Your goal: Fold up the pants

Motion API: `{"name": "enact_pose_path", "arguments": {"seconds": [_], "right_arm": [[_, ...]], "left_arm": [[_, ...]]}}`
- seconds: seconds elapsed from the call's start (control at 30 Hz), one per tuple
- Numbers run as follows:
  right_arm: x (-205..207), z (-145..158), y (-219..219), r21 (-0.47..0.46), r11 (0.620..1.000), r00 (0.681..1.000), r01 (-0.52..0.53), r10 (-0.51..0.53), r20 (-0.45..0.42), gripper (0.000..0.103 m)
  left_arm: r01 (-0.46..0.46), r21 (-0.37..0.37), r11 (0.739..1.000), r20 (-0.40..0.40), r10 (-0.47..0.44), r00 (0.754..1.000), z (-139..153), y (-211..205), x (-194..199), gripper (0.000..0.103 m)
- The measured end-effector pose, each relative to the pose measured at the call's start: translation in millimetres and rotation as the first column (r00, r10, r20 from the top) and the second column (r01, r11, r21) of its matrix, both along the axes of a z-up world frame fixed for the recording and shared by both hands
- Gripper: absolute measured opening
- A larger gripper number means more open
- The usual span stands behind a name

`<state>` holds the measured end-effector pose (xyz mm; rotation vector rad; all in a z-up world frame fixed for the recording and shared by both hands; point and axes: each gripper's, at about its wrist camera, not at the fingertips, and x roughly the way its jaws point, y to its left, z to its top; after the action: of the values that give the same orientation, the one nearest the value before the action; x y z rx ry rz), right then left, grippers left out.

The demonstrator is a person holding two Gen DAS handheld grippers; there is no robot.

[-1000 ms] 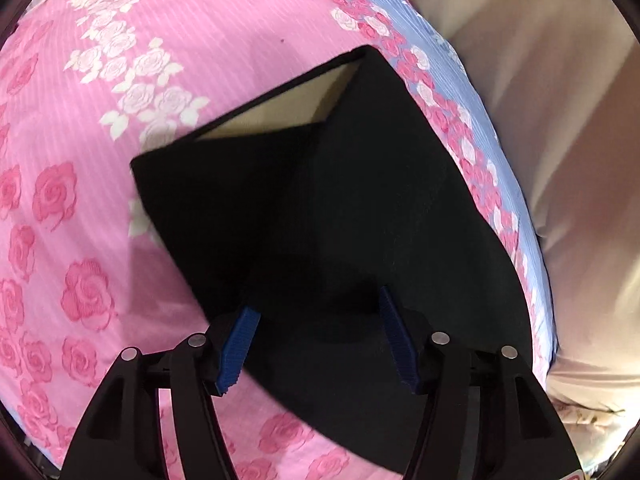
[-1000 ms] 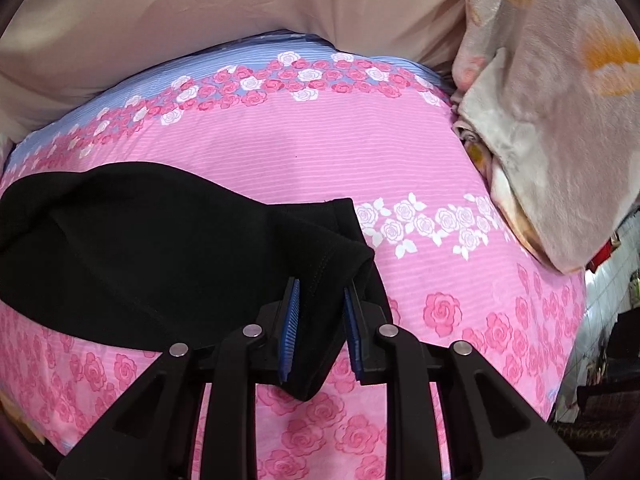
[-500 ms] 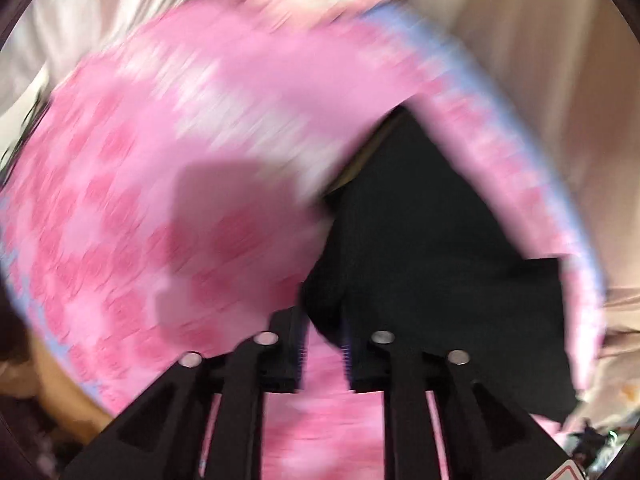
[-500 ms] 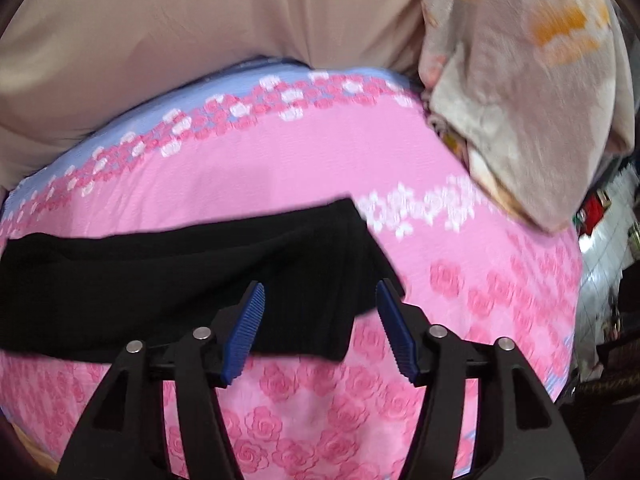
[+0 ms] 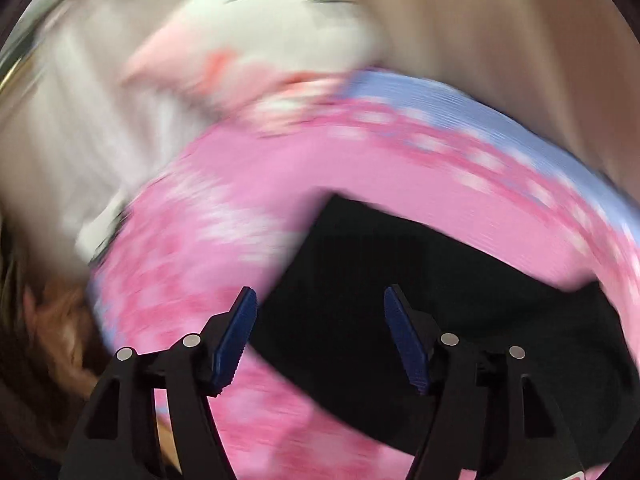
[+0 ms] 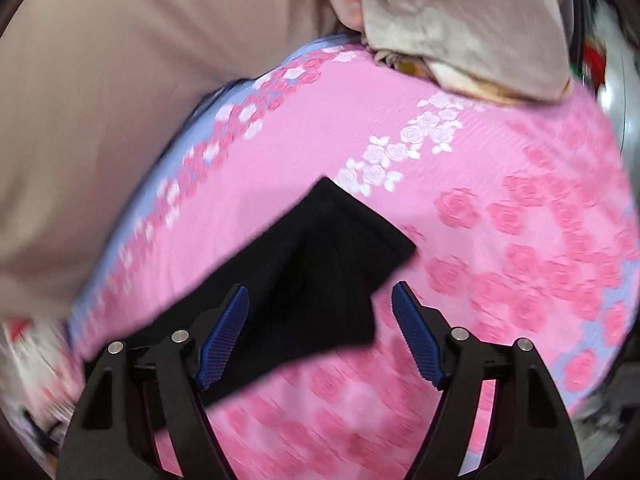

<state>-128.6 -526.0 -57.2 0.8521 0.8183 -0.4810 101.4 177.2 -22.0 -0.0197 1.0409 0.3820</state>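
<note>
The black pants (image 5: 420,312) lie folded flat on the pink rose-patterned bed sheet (image 5: 248,184). In the left wrist view my left gripper (image 5: 320,336) is open and empty, hovering over the near left end of the pants. In the right wrist view the pants (image 6: 320,268) show a pointed folded corner, and my right gripper (image 6: 320,336) is open and empty just above that end. Both views are blurred by motion.
A beige wall or headboard (image 6: 120,60) runs along the far side of the bed. A crumpled beige floral blanket (image 6: 460,12) lies at one end, and a white and pink pillow or cloth (image 5: 180,60) at the other. The sheet has a blue border (image 5: 480,112).
Both grippers let go of the pants and opened. The left gripper swung left and the right gripper swung right, each drawing back over its end of the folded pants.
</note>
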Motion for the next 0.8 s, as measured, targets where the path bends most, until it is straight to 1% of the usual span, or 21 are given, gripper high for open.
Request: {"name": "enact_pose_path", "arguments": {"seconds": [0.03, 0.07, 0.1, 0.13, 0.17, 0.2, 0.23, 0.27, 0.3, 0.37, 0.4, 0.43, 0.5, 0.53, 0.6, 0.63, 0.67, 0.7, 0.73, 0.77, 0.8], "right_arm": [[15, -7, -6, 0.071, 0.997, 1.0, -0.005, 0.005, 0.011, 0.072], [26, -15, -10, 0.106, 0.994, 1.0, -0.005, 0.007, -0.021, 0.072], [39, -26, -13, 0.14, 0.99, 0.997, 0.0, 0.011, -0.077, 0.065], [52, -35, -13, 0.154, 0.988, 0.993, -0.011, 0.029, -0.116, 0.021], [69, -43, -12, 0.141, 0.989, 0.984, -0.042, 0.065, -0.164, 0.004], [80, -42, -8, 0.12, 0.991, 0.977, -0.061, 0.084, -0.196, 0.004], [87, -32, -3, 0.099, 0.992, 0.98, -0.079, 0.095, -0.172, 0.004], [95, 2, 8, 0.08, 0.986, 0.988, -0.146, 0.149, -0.038, 0.004], [95, 32, 15, 0.04, 0.98, 0.979, -0.195, 0.192, 0.073, 0.004], [77, 83, 29, -0.097, 0.963, 0.943, -0.251, 0.266, 0.199, 0.004], [66, 88, 27, -0.129, 0.962, 0.944, -0.242, 0.264, 0.198, 0.004], [55, 79, 21, -0.128, 0.964, 0.952, -0.233, 0.253, 0.172, 0.005], [37, 18, -1, -0.071, 0.973, 0.975, -0.221, 0.223, 0.021, 0.005], [27, -24, -14, 0.006, 0.982, 0.98, -0.191, 0.191, -0.052, 0.005], [17, -66, -22, 0.08, 0.983, 0.98, -0.165, 0.173, -0.1, 0.005], [13, -78, -26, 0.101, 0.982, 0.981, -0.161, 0.171, -0.092, 0.006], [8, -79, -27, 0.109, 0.984, 0.988, -0.143, 0.149, -0.04, 0.01], [4, -77, -27, 0.113, 0.985, 0.991, -0.131, 0.134, -0.025, 0.011], [2, -75, -27, 0.113, 0.986, 0.992, -0.122, 0.125, -0.02, 0.016], [1, -69, -28, 0.092, 0.988, 0.992, -0.122, 0.124, -0.016, 0.027], [1, -62, -26, 0.051, 0.991, 0.992, -0.121, 0.123, -0.039, 0.032]], "left_arm": [[0.092, -0.012, 0.996, -0.02, -0.093, 0.995, -5, -39, 3, 0.064], [0.144, -0.021, 0.989, -0.029, -0.144, 0.989, -9, -62, 6, 0.064], [0.204, -0.035, 0.978, -0.041, -0.206, 0.978, -15, -89, 5, 0.064], [0.258, -0.044, 0.965, -0.055, -0.26, 0.964, -21, -113, 4, 0.064], [0.31, -0.042, 0.95, -0.069, -0.313, 0.947, -29, -142, 2, 0.064], [0.355, -0.036, 0.934, -0.087, -0.357, 0.93, -36, -163, -1, 0.064], [0.388, -0.02, 0.921, -0.105, -0.388, 0.916, -41, -180, -4, 0.064], [0.424, 0.01, 0.906, -0.137, -0.419, 0.898, -49, -198, -6, 0.065], [0.446, 0.031, 0.894, -0.158, -0.436, 0.886, -56, -203, -9, 0.065], [0.474, 0.063, 0.878, -0.194, -0.455, 0.869, -64, -214, -13, 0.069], [0.479, 0.063, 0.876, -0.211, -0.457, 0.864, -69, -214, -12, 0.07], [0.474, 0.063, 0.878, -0.227, -0.45, 0.864, -75, -212, -9, 0.07], [0.453, 0.023, 0.891, -0.265, -0.432, 0.862, -90, -204, -1, 0.07], [0.439, 0.016, 0.898, -0.27, -0.419, 0.867, -93, -200, -2, 0.07], [0.424, -0.023, 0.905, -0.265, -0.414, 0.871, -100, -194, 1, 0.072], [0.419, -0.022, 0.908, -0.265, -0.409, 0.873, -100, -193, 2, 0.075], [0.417, -0.011, 0.909, -0.263, -0.405, 0.876, -98, -193, 3, 0.076], [0.418, -0.003, 0.908, -0.26, -0.404, 0.877, -97, -195, 4, 0.076], [0.414, 0.013, 0.91, -0.251, -0.398, 0.882, -93, -194, 7, 0.075], [0.416, 0.016, 0.909, -0.239, -0.401, 0.885, -91, -194, 10, 0.075], [0.418, 0.018, 0.908, -0.228, -0.403, 0.886, -88, -193, 15, 0.075]]}}
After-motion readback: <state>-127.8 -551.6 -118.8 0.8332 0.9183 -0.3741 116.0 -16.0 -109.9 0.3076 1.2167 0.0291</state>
